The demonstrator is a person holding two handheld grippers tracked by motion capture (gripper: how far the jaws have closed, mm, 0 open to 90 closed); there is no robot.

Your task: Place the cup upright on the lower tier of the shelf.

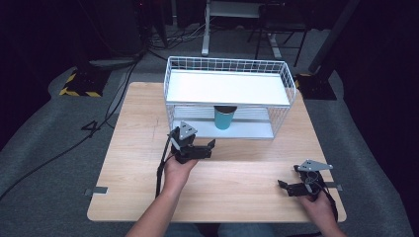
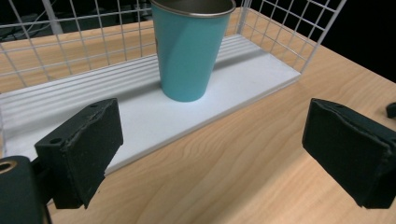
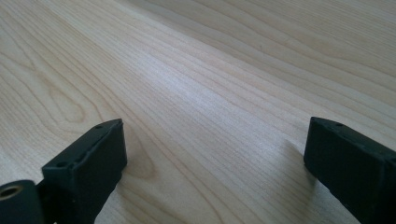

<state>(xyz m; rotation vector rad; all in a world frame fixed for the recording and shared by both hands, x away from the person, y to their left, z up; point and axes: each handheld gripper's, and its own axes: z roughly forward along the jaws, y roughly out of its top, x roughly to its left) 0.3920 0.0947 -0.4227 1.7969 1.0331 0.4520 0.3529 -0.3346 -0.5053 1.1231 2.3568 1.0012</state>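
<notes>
Hidden and cropped parts

In the high view the rack's upper shelf (image 1: pixel 227 88) covers the cup's (image 1: pixel 223 118) rim. In the left gripper view the cup's (image 2: pixel 189 49) far rim and the rack (image 2: pixel 70 42) run off the frame; beyond the bench (image 1: pixel 148 108) the room is too dark to read.

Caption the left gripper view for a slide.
Open left gripper faces a teal cup standing on the wire rack's lower shelf.

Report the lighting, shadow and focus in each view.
High view: table lit, surroundings nearly black. Left gripper view: cup sharp, casting a soft shadow on the white shelf. Right gripper view: a pale sheen on the wood, with the far grain blurred.
</notes>
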